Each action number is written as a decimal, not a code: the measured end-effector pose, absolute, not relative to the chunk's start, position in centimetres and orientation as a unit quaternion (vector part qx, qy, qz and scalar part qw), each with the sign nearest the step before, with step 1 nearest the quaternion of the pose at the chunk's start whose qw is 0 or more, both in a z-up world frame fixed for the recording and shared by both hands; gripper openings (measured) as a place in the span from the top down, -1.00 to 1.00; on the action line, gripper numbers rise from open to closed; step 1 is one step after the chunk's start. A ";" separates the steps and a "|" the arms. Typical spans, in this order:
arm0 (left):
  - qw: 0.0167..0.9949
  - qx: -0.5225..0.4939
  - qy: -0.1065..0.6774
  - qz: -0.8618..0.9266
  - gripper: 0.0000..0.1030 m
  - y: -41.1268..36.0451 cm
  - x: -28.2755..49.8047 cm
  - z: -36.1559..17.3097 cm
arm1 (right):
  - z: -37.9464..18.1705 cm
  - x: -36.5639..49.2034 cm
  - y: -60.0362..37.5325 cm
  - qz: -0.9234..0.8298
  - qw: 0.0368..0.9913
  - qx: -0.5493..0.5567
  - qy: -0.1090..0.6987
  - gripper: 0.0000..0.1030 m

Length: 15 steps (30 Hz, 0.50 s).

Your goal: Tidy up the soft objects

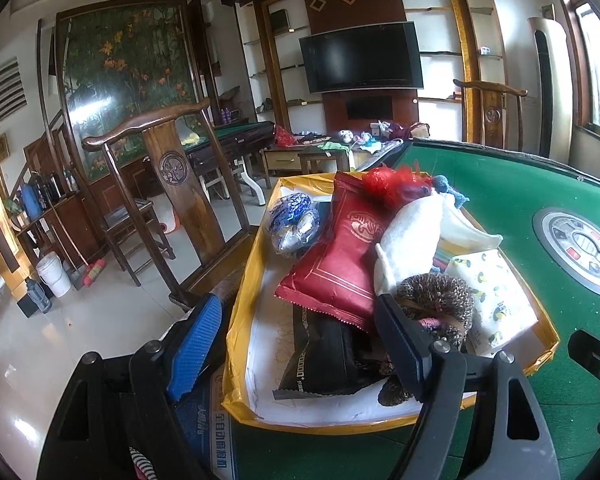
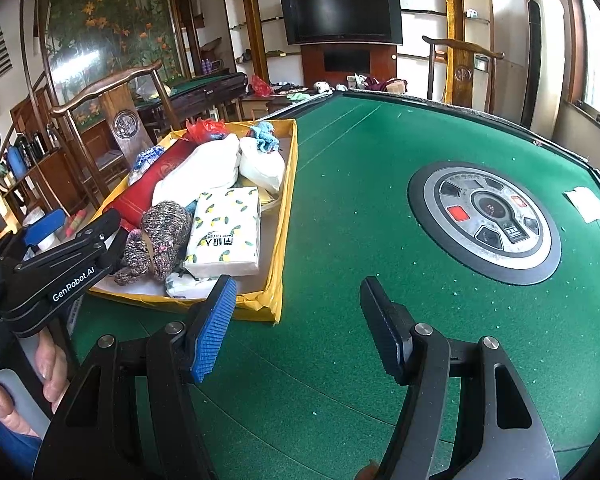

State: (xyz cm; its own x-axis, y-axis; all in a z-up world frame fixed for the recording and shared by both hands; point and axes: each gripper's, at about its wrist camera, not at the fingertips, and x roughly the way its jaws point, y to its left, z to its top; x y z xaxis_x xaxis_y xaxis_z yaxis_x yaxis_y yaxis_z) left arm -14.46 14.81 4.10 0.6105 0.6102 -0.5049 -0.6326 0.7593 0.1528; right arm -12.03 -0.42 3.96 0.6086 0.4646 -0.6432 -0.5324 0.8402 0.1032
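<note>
A yellow-rimmed box [image 1: 240, 292] [image 2: 288, 184] sits on the green table's left side, full of soft things: a red packet [image 1: 340, 248], a white cloth roll [image 1: 408, 236], a speckled knitted bundle [image 1: 440, 300] [image 2: 156, 236], a lemon-print tissue pack [image 1: 496, 300] [image 2: 224, 232], a black packet [image 1: 324, 360], a blue-white bundle [image 1: 294, 220]. My left gripper [image 1: 296, 320] is open over the box's near end, its right finger next to the knitted bundle; it also shows in the right wrist view [image 2: 76, 232]. My right gripper [image 2: 296, 312] is open and empty over bare felt.
A round control panel [image 2: 484, 220] is set in the middle of the green table [image 2: 380, 160]. A white scrap [image 2: 586, 204] lies at the right edge. A wooden chair [image 1: 172, 184] stands left of the table beside the box.
</note>
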 end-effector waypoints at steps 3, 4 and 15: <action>0.897 -0.020 0.273 0.346 -0.54 14.9 -14.6 4.1 | 4.0 -12.1 -0.5 0.280 0.895 -0.049 0.344 -0.27; 0.897 -0.020 0.273 0.346 -0.54 14.9 -14.6 4.1 | 4.0 -12.1 -0.5 0.280 0.895 -0.050 0.344 -0.27; 0.892 -0.049 0.291 0.342 -0.54 15.8 -15.1 4.2 | 4.3 -12.3 -0.4 0.281 0.896 -0.051 0.340 -0.27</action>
